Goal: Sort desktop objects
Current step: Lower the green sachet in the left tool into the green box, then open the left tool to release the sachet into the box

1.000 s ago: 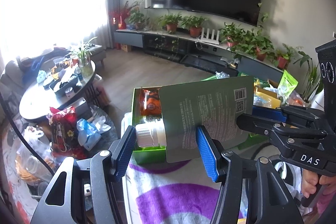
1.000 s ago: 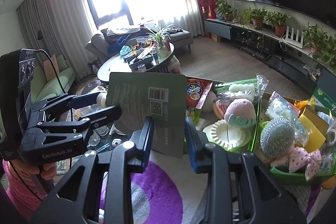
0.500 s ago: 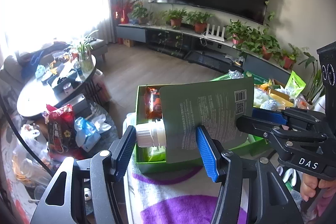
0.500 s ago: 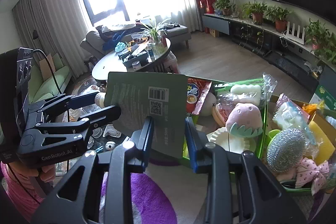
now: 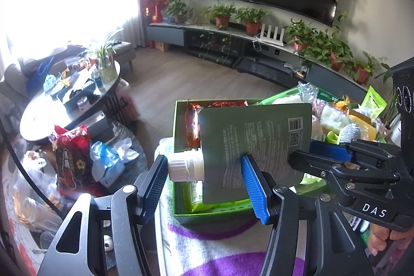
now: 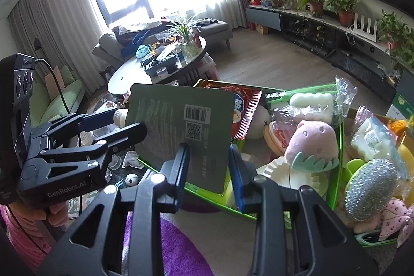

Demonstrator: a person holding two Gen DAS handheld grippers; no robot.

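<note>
A dark green spouted pouch [image 5: 253,136] with a white cap [image 5: 183,167] hangs flat over the near end of a green box [image 5: 178,120], carried between both grippers. My left gripper [image 5: 204,185] is shut on its cap end, one blue pad against the cap top and the other on the pouch body. At the opposite end, my right gripper [image 6: 207,162] is shut on the pouch [image 6: 181,126] near its barcode. Each gripper shows in the other's view: the right gripper [image 5: 310,154] and the left gripper [image 6: 124,126]. A red snack packet [image 6: 245,107] lies in the box behind the pouch.
Further right, green and cardboard compartments hold a pink plush [image 6: 310,144], a steel scourer [image 6: 370,188] and wrapped sponges. A purple and white cloth [image 5: 220,250] lies under the boxes. A cluttered round table [image 5: 69,105] and a red bag [image 5: 72,154] stand to the left.
Both grippers have carried the pouch down and forward together. The green box and its contents now look nearer and sit more directly under the pouch. Both grips are unchanged.
</note>
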